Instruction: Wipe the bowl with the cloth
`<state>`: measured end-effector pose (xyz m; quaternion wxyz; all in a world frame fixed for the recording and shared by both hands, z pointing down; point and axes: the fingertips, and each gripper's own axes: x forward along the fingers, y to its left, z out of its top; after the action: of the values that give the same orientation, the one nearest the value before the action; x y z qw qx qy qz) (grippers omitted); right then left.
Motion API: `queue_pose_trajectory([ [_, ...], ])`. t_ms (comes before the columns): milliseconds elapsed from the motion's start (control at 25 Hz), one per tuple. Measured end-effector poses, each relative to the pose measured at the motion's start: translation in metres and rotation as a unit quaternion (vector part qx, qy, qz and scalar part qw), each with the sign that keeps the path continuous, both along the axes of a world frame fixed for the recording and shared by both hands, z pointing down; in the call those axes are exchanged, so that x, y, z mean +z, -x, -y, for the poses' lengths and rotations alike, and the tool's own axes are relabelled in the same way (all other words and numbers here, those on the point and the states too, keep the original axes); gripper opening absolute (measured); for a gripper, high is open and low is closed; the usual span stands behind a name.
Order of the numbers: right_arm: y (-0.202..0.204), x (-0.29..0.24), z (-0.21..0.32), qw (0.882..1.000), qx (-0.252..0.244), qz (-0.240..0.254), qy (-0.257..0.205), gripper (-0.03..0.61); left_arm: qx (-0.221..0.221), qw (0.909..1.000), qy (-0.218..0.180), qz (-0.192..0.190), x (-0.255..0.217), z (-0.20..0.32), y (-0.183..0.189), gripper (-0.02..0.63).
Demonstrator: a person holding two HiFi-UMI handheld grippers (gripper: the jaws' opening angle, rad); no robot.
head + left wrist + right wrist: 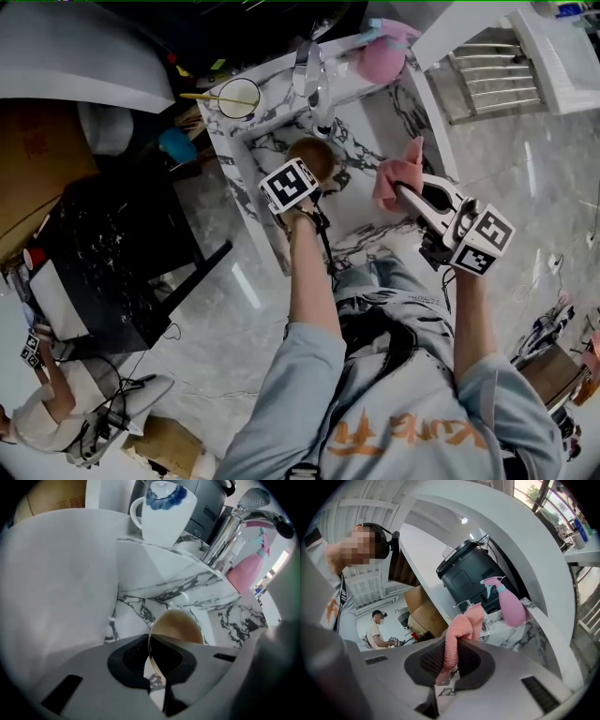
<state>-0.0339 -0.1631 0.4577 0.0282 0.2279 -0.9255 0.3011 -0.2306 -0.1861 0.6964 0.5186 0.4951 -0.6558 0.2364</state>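
Note:
A brown bowl hangs tilted over the marble sink counter, and my left gripper is shut on its rim. In the left gripper view the rim of the bowl runs thin between the two pads of the left gripper. To the right, my right gripper is shut on a pink cloth, which bunches up above the jaws. The right gripper view shows the cloth pinched in the right gripper. Cloth and bowl are apart, with a gap of bare counter between them.
A chrome faucet rises behind the bowl. A white mug stands on the ledge at the back left, a pink spray bottle at the back right. A black table stands to the left, where a seated person is.

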Motion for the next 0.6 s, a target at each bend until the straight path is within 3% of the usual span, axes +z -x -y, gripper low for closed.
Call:
queue_pose_trajectory([
  [160, 0.005, 0.001, 0.006, 1.0, -0.007, -0.01, 0.01, 0.049, -0.023, 0.9997, 0.006, -0.01, 0.008, 0.002, 0.005, 0.031],
  [320, 0.009, -0.002, 0.003, 1.0, -0.013, -0.012, 0.007, 0.049, -0.005, 0.9999, 0.004, -0.01, 0.007, 0.005, 0.002, 0.032],
  [600, 0.014, -0.015, -0.005, 1.0, -0.028, -0.006, -0.009, 0.049, 0.012, 0.9985, -0.047, 0.027, -0.024, 0.018, 0.004, 0.038],
])
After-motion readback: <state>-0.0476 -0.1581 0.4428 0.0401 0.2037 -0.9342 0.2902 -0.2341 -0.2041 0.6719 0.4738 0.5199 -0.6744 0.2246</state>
